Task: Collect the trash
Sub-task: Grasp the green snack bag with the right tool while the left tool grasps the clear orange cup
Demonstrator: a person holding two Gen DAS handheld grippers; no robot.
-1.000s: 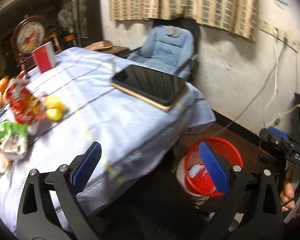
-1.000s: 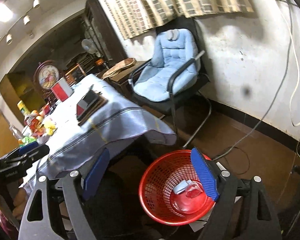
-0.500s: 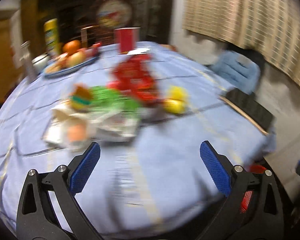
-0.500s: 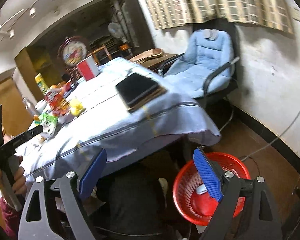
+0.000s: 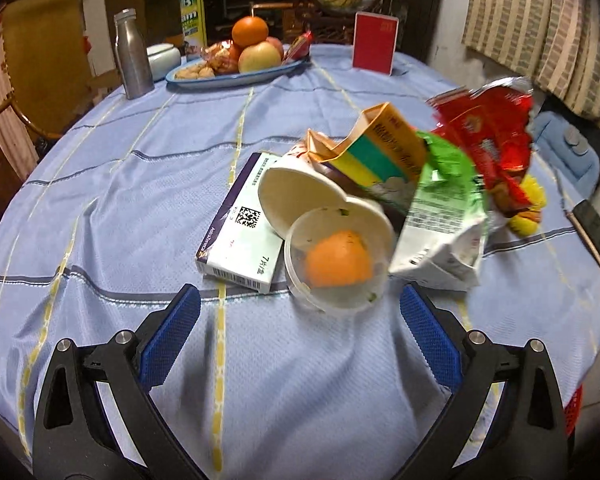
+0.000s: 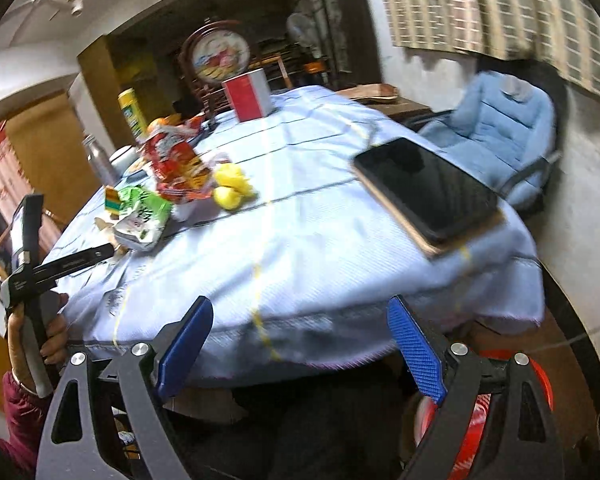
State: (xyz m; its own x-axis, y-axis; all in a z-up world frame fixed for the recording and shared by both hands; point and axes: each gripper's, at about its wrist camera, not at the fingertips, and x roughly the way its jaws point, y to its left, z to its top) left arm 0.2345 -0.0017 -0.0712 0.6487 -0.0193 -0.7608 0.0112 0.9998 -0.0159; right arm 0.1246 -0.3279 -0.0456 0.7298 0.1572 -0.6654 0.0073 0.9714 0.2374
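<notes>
A heap of trash lies on the blue tablecloth [image 5: 120,200]: a clear plastic cup [image 5: 336,260] with an orange piece inside, a white paper cup [image 5: 300,196], a flat medicine box [image 5: 244,236], a yellow carton [image 5: 384,152], a green-white bag [image 5: 444,216] and a red snack bag [image 5: 492,136]. My left gripper [image 5: 296,340] is open and empty just in front of the clear cup. My right gripper [image 6: 300,348] is open and empty at the table's near edge, above the red basket [image 6: 480,420]. The heap also shows in the right wrist view [image 6: 144,216].
A fruit plate [image 5: 236,68], metal bottle [image 5: 132,56], red box [image 5: 374,42] and yellow can [image 5: 192,4] stand at the table's far side. A black tablet on a board [image 6: 428,188] lies near the edge. A blue chair [image 6: 500,128] stands by the wall.
My left gripper has swung from the basket side to the trash heap and come close to the clear cup. My right gripper has risen from the basket toward the table edge.
</notes>
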